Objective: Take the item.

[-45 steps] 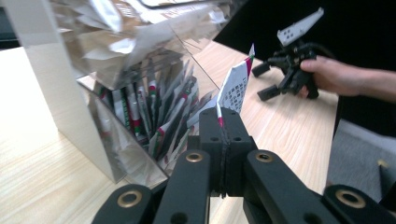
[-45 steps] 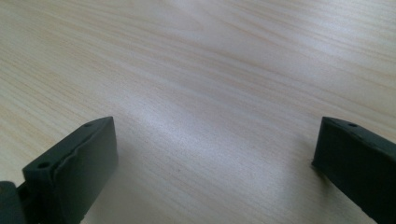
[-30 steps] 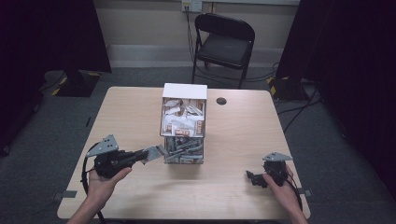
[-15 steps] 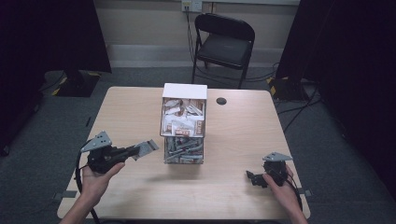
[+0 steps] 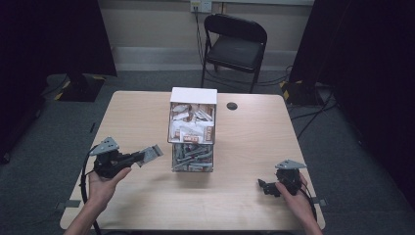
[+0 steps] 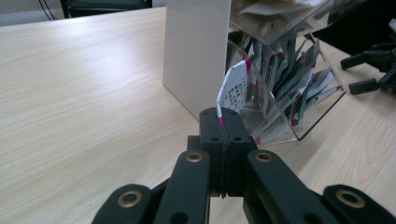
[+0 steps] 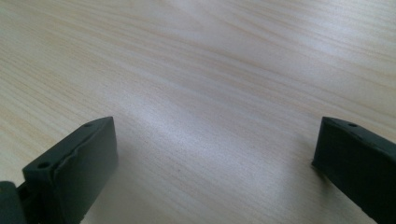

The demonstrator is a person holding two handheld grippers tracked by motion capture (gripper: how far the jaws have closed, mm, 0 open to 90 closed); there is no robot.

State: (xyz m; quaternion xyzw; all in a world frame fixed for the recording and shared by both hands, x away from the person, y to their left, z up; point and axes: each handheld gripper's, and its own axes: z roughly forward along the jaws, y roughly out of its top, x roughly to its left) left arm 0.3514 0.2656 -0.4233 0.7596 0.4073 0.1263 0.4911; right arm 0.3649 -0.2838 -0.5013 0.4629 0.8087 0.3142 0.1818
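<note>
Left gripper view showed the left gripper (image 6: 223, 135) pinched tight on a thin sachet (image 6: 235, 87) just beside the clear dispenser (image 5: 193, 131), the right gripper (image 7: 215, 154) gaping empty over the table (image 5: 244, 196); so slight a hold might let it slip.

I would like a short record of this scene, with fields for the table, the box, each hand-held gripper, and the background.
table: light wooden table
box: clear two-tier plastic dispenser box, white top, packets in both tiers, mid-table
left hand-held gripper: jaws shut on a white sachet with red and green print, clear of the box
right hand-held gripper: jaws open, nothing between them, near the table's front edge
background: black folding chair beyond the table
small item: dark round object on the table behind the box
</note>
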